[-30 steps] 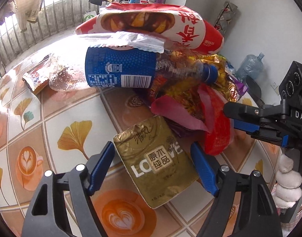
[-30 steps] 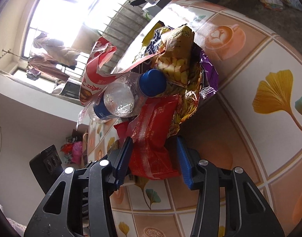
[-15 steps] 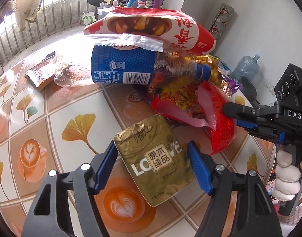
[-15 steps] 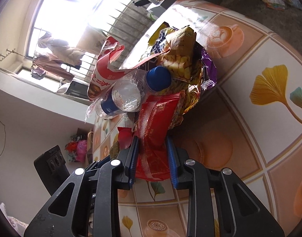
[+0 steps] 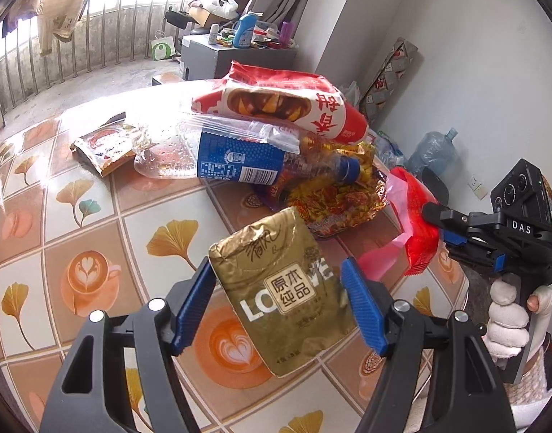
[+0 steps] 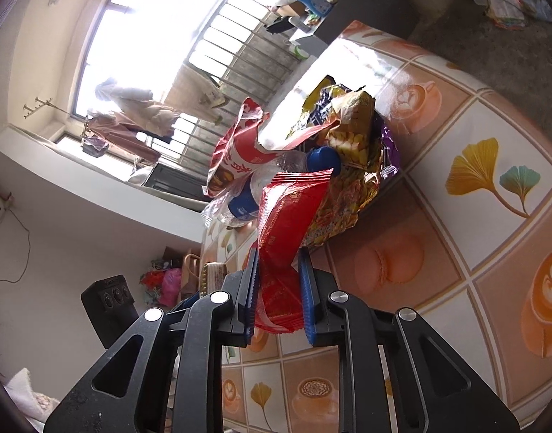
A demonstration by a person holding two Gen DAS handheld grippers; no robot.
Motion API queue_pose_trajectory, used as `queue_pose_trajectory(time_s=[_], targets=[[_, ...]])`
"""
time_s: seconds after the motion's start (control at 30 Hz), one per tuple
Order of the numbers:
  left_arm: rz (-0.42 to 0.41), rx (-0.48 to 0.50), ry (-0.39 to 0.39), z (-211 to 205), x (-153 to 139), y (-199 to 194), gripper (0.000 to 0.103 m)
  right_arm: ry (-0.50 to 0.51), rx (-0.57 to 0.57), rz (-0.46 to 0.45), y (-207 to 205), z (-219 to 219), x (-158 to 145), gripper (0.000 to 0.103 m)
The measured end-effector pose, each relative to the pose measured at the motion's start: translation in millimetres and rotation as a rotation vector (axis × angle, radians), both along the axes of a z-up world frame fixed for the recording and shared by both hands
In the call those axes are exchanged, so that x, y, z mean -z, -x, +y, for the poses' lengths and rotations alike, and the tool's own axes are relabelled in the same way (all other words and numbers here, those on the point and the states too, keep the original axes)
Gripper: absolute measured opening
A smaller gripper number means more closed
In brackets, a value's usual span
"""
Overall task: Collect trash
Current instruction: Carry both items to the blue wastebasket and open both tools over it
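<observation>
we've got the left gripper [image 5: 279,285] pinching a gold tissue pack [image 5: 279,299], while our right gripper [image 6: 277,274] has just been closing, clamped on a red snack wrapper [image 6: 287,216].

Gold tissue pack [image 5: 283,288], crumpled, tilted, raised off table. Red wrapper [image 6: 287,223], flat, creased, lifted at pile's edge. Clear bottle [image 5: 236,155], blue label and cap, on its side amid pile. Red-white bag [image 5: 287,104] on top.

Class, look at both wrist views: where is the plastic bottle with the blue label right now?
The plastic bottle lies on its side in the trash pile on the tiled table, under the red-and-white snack bag, its cap toward the yellow wrapper.
</observation>
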State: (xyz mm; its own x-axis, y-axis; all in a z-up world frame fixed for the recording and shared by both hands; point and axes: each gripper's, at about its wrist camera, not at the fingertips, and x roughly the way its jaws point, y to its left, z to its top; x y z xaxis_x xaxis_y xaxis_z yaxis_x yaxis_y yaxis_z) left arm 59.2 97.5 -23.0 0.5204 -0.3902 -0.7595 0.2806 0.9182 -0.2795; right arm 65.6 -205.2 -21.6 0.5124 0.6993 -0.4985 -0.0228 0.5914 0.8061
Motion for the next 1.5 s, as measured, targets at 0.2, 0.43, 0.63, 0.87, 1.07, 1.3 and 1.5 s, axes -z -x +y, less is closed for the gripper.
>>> queue_pose_trajectory(time_s=[0.2, 0.43, 0.63, 0.87, 1.07, 1.3, 1.5], targets=[[-0.027, 0.034, 0.026, -1.8, -18.4, 1.7, 0.069, -0.026, 0.043, -0.046, 8.1, -14.7, -8.7, 0.019], [-0.058, 0.083, 0.060, -24.0, -33.2, -1.5, 0.069, -0.051, 0.098, -0.089, 12.1, -35.4, -16.4, 0.019], [-0.071, 0.143, 0.068, -48.1, -41.7, -6.8, 0.069, -0.067, 0.136, -0.100, 18.3, -54.9, -14.2, 0.019], [-0.082, 0.224, 0.061, -84.7, -46.5, -17.5, 0.069, -0.084, 0.187, -0.113, 29.6, -84.4, -15.1, 0.019], [-0.077, 0.326, 0.076, -137.5, -51.2, -30.9, 0.069, -0.076, 0.274, -0.128, 42.8, -119.9, -17.8, 0.019], [-0.069, 0.510, 0.138, -241.0, -61.5, -63.8, 0.069, 0.015, 0.511, -0.154, 68.4, -203.8, -30.9, 0.019], [0.003, 0.666, 0.138, -358.9, -41.1, -95.4, 0.070, 0.173, 0.760, -0.073, 80.6, -271.6, -15.8, 0.019]])
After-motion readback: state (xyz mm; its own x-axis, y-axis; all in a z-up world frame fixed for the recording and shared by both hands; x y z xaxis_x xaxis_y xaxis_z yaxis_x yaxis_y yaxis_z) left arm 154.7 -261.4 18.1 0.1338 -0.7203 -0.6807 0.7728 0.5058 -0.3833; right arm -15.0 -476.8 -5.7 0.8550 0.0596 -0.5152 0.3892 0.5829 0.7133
